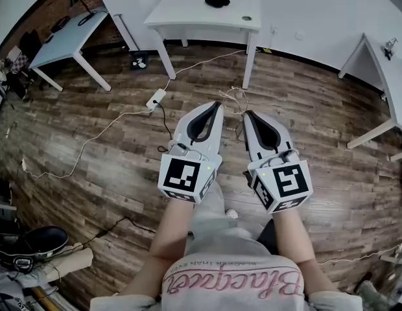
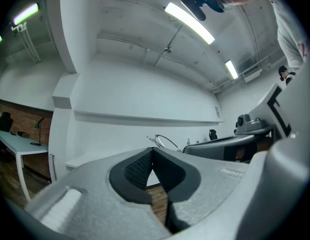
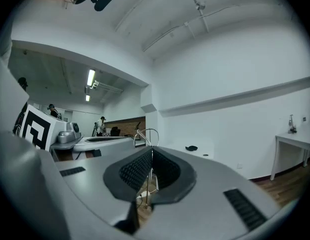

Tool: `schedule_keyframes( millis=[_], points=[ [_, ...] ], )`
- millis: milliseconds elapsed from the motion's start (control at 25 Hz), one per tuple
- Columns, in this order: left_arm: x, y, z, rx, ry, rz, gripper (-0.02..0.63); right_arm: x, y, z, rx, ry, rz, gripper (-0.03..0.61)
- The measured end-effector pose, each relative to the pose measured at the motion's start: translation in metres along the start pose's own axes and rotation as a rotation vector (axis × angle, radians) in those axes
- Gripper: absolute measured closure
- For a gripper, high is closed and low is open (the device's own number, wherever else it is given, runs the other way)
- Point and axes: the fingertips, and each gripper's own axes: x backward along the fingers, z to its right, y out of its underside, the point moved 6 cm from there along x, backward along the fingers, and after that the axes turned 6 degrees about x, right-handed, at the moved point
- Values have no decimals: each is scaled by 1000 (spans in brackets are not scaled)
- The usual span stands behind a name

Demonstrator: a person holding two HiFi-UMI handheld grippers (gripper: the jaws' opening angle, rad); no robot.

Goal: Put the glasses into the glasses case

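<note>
Wood-plank floor (image 1: 91, 128) everywhere, white walls, a strip of brick in the far left corner. The person's standing and looking straight down at both tools held out in front.

Right tool (image 3: 151, 151): jaws pinched together on the glasses (image 3: 146, 129). They're thin wire-frame ones, with a metal loop sticking up past the tips and one thin bit running down between the black ribbed pads. Left tool (image 2: 152, 150): closed too, tips touching, nothing between them. Both have grey, slightly grainy plastic shells with dark padded lining, tapering to a point. The two tips sit near each other but apart.

Each tool carries a cube with black-and-white square markers, no readable text. The shirt (image 1: 233, 280) has pink script lettering, upside down from here, and I can't read it reliably.

Further out, straight ahead, there's a white table (image 1: 188, 8) with square legs. On top sits a small black object (image 1: 217, 1) that looks like the glasses case, well away from the glasses, plus a little round thing (image 1: 246, 18) near the right edge. A white power strip (image 1: 155, 98) and loose cables trail across the floor between the person and that table. More tables stand left and right, with plenty of bare floor in between.
</note>
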Motion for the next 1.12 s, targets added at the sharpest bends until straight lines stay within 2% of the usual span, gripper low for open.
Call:
schedule_keyframes(
  millis=[240,640,1120],
  points=[
    [-23,5,-25,10,9,-11,611,-37,1,10,5,-3,-18,566],
    [-88,-2,-104,17,17,8,611,-137,-10,35,19,0,-22,566],
    [-161,5,-191,21,57,-6,611,-239,-2,60,3,29,-48,566]
  ],
)
